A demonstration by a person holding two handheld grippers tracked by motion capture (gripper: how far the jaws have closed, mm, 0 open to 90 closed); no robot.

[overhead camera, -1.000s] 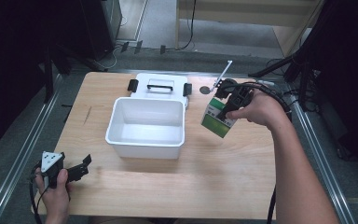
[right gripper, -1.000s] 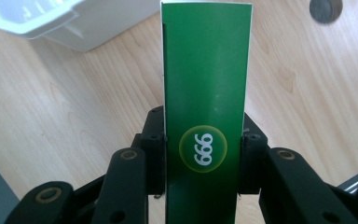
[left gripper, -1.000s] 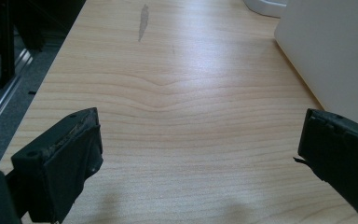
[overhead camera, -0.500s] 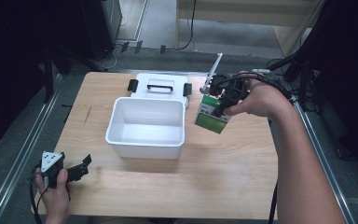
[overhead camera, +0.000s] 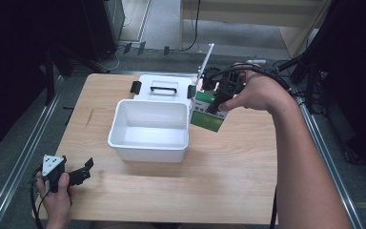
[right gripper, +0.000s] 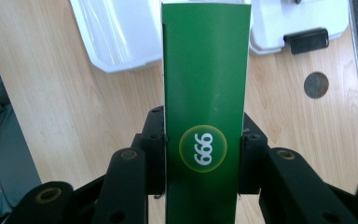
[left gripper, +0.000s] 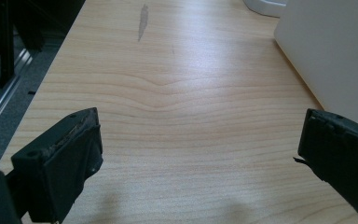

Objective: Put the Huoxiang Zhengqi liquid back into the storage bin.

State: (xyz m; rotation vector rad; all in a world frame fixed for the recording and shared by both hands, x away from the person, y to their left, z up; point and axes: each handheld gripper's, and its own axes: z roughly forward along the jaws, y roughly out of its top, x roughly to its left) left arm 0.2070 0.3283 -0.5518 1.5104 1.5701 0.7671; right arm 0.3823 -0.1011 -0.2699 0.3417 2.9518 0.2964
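The right gripper (overhead camera: 215, 102), in the upper right of the high view, is clamped on a green box (overhead camera: 206, 114), one jaw pressing each narrow side. In the right gripper view the green box (right gripper: 206, 102) stands up the middle of the frame between the two black jaws, with a round yellow-ringed mark on its face. In the high view the box hangs tilted in the air, clear of the table (overhead camera: 248, 162), just beside the right rim of the white bin (overhead camera: 148, 143) and close to the white lid (overhead camera: 164, 85) that lies behind the bin. The lid has a black handle on top and black clips at its ends. The right hand (overhead camera: 255, 90) and forearm reach in from the lower right of the frame.

The left gripper (overhead camera: 78, 172) sits at the lower left of the high view, low over the table's near edge, held in the left hand (overhead camera: 57, 198). Its jaws stand wide apart with nothing between them; in the left gripper view the bare wood of the table (left gripper: 182, 107) shows between them, and a wall of the white bin (left gripper: 335, 51) fills the upper right corner.
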